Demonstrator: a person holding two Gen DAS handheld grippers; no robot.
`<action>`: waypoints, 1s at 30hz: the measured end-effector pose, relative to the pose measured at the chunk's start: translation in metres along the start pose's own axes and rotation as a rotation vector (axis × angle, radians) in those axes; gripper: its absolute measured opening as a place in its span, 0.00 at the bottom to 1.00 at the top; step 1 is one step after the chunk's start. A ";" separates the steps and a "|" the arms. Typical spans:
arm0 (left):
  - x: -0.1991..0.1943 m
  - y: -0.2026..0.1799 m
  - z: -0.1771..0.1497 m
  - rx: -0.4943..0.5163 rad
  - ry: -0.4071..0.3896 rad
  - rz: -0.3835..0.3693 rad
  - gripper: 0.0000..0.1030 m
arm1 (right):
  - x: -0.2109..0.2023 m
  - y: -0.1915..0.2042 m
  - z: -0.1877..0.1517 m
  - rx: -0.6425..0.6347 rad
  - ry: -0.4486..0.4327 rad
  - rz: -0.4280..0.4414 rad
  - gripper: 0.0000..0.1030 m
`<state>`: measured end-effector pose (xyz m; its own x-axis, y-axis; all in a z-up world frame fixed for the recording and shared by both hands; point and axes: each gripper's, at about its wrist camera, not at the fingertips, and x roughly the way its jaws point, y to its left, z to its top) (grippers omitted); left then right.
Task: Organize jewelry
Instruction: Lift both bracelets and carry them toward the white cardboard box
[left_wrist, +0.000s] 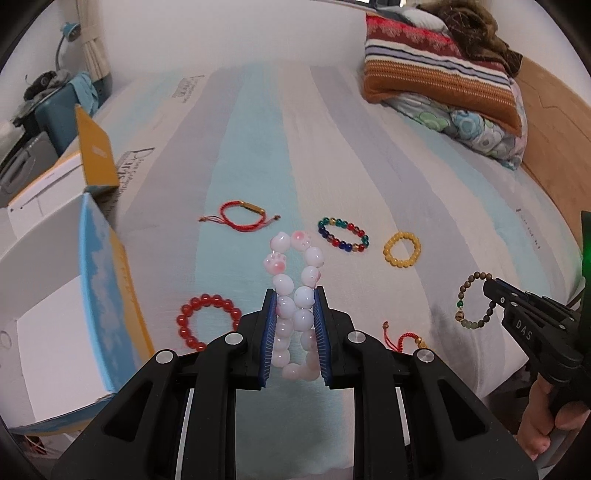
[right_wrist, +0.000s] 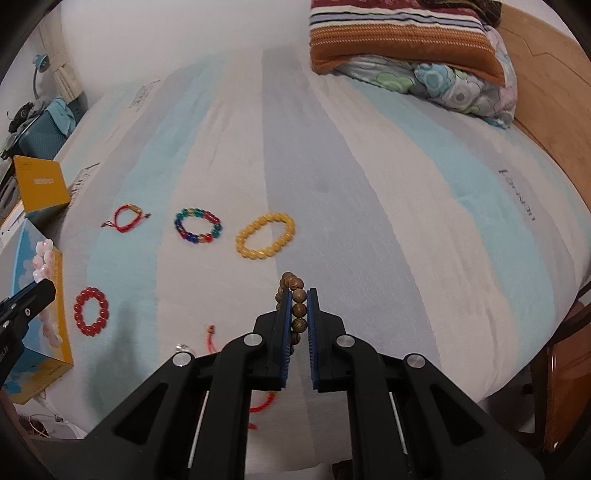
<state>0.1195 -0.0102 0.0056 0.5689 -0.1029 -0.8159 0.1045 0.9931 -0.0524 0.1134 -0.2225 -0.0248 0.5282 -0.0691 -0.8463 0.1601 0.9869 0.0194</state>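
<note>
Box (left_wrist: 99, 280) sits off the left edge of the bed (left_wrist: 258, 147), lid up; that's our landmark. Nearest it, the red bead bracelet (left_wrist: 207, 321) lies flat on the sheet; farther back, the red cord bracelet (left_wrist: 242, 216). Next right, the left gripper (left_wrist: 294, 295) is clenched on the pink paw bracelet (left_wrist: 295, 295), lifted off the sheet, its loop squeezed into a narrow oval; glossy round beads, a few shaped like paws. Farther from the box lie the multicoloured bracelet (left_wrist: 343, 234) and the yellow bracelet (left_wrist: 402, 249), both untouched. Farthest right, the right gripper (right_wrist: 297, 295) is clamped on the wooden bead bracelet (right_wrist: 295, 295), brown grained beads, one strand pinched, the rest dangling below.

Risks, as I read it: smooth round beads could roll out of the flat pads on a quick swing toward the box; the dangling wooden loop might snag the red cord (right_wrist: 210, 338) lying just under it; the elastic could overstretch if squeezed harder.
</note>
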 end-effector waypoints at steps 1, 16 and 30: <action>-0.004 0.004 0.000 -0.006 -0.005 0.002 0.19 | -0.003 0.004 0.002 -0.006 -0.004 0.001 0.07; -0.061 0.063 -0.001 -0.108 -0.086 0.023 0.19 | -0.048 0.074 0.022 -0.097 -0.089 0.020 0.07; -0.105 0.156 -0.020 -0.227 -0.140 0.127 0.19 | -0.081 0.157 0.022 -0.197 -0.155 0.071 0.07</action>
<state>0.0594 0.1572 0.0713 0.6747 0.0316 -0.7374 -0.1509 0.9839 -0.0959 0.1143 -0.0650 0.0590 0.6562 -0.0055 -0.7545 -0.0389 0.9984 -0.0411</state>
